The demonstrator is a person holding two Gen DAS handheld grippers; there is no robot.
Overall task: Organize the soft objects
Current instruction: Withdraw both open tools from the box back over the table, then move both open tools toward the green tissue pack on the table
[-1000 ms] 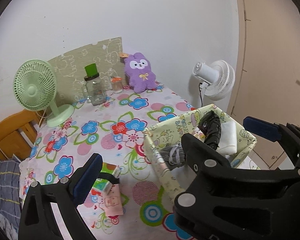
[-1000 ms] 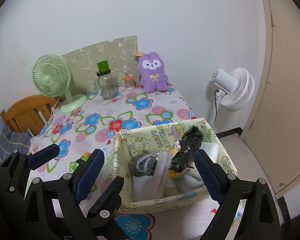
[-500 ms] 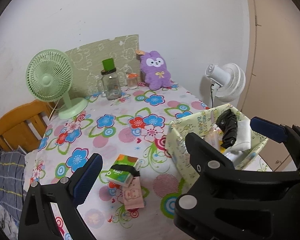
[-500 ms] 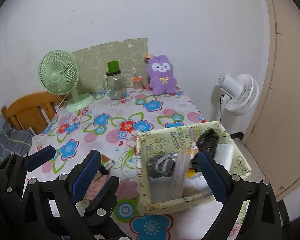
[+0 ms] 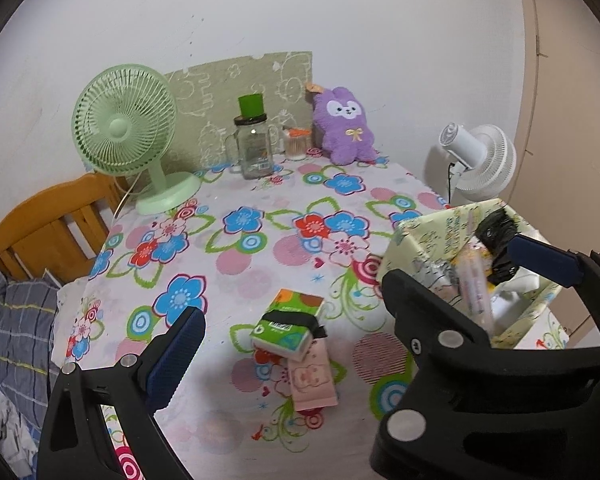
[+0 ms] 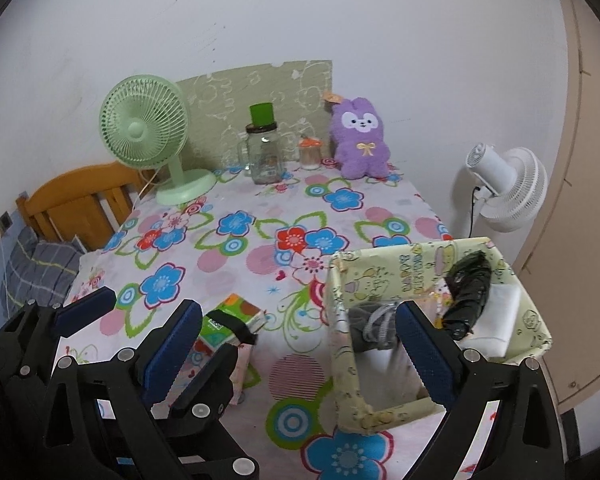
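Left wrist view, green tissue pack (image 5: 287,325) black-banded, overlapping pink packet (image 5: 314,377)

My left gripper (image 5: 364,300) and right gripper (image 6: 300,344) are black with blue pads. The tablecloth (image 5: 260,240) is white with blue, red and pink flowers. At 12 o'clock: a purple plush rabbit (image 5: 344,126), white-faced. At 11 o'clock: a pale green fan (image 5: 126,132). At 3 o'clock: a pale yellow cartoon-printed box (image 6: 404,276). The tissue pack (image 5: 288,324) is green and orange.
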